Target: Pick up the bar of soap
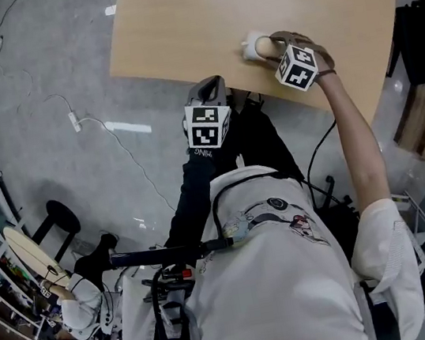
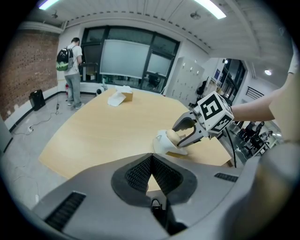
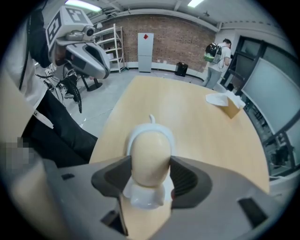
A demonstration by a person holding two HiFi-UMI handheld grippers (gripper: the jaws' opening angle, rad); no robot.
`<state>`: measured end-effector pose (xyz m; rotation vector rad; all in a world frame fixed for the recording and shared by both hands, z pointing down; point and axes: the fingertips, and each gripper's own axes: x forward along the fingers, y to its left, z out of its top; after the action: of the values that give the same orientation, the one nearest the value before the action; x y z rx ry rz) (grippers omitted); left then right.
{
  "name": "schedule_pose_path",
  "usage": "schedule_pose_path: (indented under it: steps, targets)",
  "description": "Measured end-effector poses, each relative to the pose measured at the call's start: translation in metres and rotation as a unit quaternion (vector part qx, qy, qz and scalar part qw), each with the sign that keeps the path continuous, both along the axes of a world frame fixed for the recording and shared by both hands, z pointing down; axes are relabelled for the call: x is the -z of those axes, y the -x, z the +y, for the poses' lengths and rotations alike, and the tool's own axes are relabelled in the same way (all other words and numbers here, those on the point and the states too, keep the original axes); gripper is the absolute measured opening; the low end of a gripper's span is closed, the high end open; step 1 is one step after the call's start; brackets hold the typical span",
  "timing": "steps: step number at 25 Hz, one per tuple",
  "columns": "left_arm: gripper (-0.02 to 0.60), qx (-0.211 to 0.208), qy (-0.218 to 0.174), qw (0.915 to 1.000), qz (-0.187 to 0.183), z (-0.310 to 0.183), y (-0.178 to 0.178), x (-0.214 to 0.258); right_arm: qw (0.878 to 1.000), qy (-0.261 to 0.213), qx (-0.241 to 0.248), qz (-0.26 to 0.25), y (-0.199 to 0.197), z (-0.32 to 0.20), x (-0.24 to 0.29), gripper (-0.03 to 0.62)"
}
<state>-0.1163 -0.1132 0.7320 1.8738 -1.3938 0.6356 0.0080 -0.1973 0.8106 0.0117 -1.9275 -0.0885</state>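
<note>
1. Soap bar [image 3: 150, 154] sits in white dish [image 3: 151, 126] on surface [image 3: 201, 136].
2. R gripper [image 3: 151, 178] jaws spread, straddling the soap w/o squeezing, prob. lined up to pinch.
3. L gripper [image 2: 151, 164] jaws pressed together, empty, off to the side.

Light wooden table [image 1: 197, 23], rounded edge. At 6 o'clock, near the edge: white dish [image 3: 136, 133] holding the bar of soap [image 3: 150, 157]. At 2 o'clock, far off: cardboard box [image 3: 232, 110], crumpled white paper [image 3: 216, 98] just beside it.
</note>
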Motion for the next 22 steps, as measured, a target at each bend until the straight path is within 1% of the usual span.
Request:
schedule_pose_path:
  steps: [4,7,10,13,15,17,20,22]
  targets:
    - [0.003,0.000,-0.003,1.0000,0.002,0.003,-0.001,0.003,1.000,-0.001,-0.020,-0.020,0.000,-0.002,0.012,0.255]
    - [0.003,-0.002,-0.006,1.0000,0.003,0.004,-0.004,0.005,0.997,0.000,-0.053,-0.050,0.000,-0.006,0.024,0.255]
    - [0.003,-0.004,-0.014,0.9999,0.004,0.003,-0.006,0.010,0.992,-0.015,-0.089,-0.092,0.001,-0.012,0.048,0.255]
    - [0.003,-0.003,-0.031,0.9995,0.008,-0.003,-0.007,0.023,0.981,-0.044,-0.123,-0.141,0.000,-0.016,0.083,0.255]
    - [0.003,-0.003,-0.047,0.9989,0.009,-0.009,-0.009,0.035,0.970,-0.060,-0.153,-0.178,-0.002,-0.017,0.109,0.255]
    - [0.003,-0.004,-0.067,0.9977,0.011,-0.018,-0.011,0.049,0.955,-0.072,-0.190,-0.217,-0.005,-0.018,0.137,0.256]
    - [0.003,-0.011,-0.107,0.9941,0.013,-0.036,-0.015,0.077,0.925,-0.089,-0.246,-0.276,-0.011,-0.023,0.181,0.255]
    - [0.003,-0.016,-0.133,0.9908,0.015,-0.047,-0.020,0.098,0.904,-0.107,-0.279,-0.306,-0.020,-0.026,0.211,0.256]
